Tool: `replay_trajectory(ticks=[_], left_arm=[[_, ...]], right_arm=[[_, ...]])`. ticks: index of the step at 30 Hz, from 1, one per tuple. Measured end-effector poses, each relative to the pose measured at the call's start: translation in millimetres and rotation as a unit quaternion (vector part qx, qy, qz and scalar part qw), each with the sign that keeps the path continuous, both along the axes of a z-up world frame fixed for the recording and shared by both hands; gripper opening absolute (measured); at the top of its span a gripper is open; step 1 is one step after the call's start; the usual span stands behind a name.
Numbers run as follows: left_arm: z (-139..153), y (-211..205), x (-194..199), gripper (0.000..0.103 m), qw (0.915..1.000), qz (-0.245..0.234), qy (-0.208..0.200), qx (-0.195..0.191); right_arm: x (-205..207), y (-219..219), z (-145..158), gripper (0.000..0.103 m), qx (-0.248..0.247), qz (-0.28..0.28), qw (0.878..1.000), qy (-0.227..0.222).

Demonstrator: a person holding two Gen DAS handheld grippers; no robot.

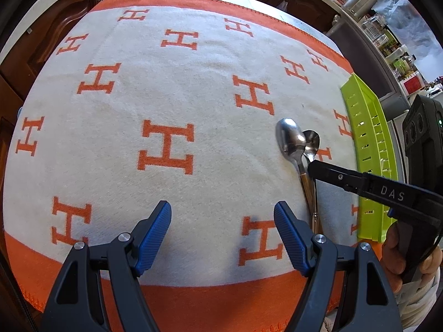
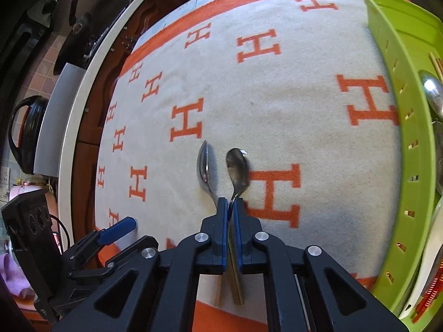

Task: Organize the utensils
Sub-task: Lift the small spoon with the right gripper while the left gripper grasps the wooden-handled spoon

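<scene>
A lime-green slotted basket (image 2: 409, 127) sat at the right edge of the cream and orange blanket (image 1: 171, 105). Inside it lay a steel spoon (image 2: 433, 94), wooden chopsticks (image 2: 437, 65) and other utensils too cut off at the frame edge to name. Two spoons lay side by side on the blanket just beside the basket. The right gripper (image 2: 230, 207) was clenched on the neck of the right-hand spoon (image 2: 237, 170); the other spoon (image 2: 204, 166) lay touching it. The left gripper (image 1: 223, 221) hovered spread wide, grasping nothing.
</scene>
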State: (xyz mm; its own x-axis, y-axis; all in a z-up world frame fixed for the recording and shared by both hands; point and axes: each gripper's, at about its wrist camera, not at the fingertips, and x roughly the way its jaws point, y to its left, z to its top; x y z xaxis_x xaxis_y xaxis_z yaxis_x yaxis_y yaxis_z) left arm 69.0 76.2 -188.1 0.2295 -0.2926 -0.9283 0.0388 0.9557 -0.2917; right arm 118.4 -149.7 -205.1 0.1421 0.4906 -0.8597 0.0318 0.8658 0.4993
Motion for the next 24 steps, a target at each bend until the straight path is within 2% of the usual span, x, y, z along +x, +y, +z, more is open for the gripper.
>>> replay_trajectory(ticks=[6,9,11,16,20,23,24], left_arm=[[3.9,-19.4,16.4,0.075,0.9991,-0.007,0.008,-0.041],[4.1,-35.4,27.0,0.075,0.9979,-0.005,0.024,-0.06],[3.1,-45.4,32.9,0.075,0.9975,0.002,0.038,-0.059],[-9.1,-73.5,48.3,0.075,0.9963,0.027,0.08,0.016],[-11.4,-93.7,58.6,0.079,0.9929,0.042,0.08,0.077],[-12.6,-103.7,62.7,0.079,0.99,0.058,0.074,0.106],[-11.2,-105.4,62.1,0.076,0.9899,0.063,0.063,0.11]], right_arm=[[-11.8,-19.0,11.9,0.002,0.003,-0.016,1.0,-0.027],[-18.5,-34.0,21.4,0.002,0.008,-0.028,0.999,-0.041],[-23.7,-47.6,27.8,0.002,0.016,-0.041,0.998,-0.048],[-37.2,-79.6,45.5,0.002,0.03,-0.064,0.994,-0.077],[-46.9,-97.6,57.8,0.002,0.044,-0.076,0.991,-0.096],[-54.7,-109.4,64.3,0.002,0.055,-0.082,0.989,-0.106],[-57.5,-113.5,66.1,0.002,0.057,-0.084,0.989,-0.11]])
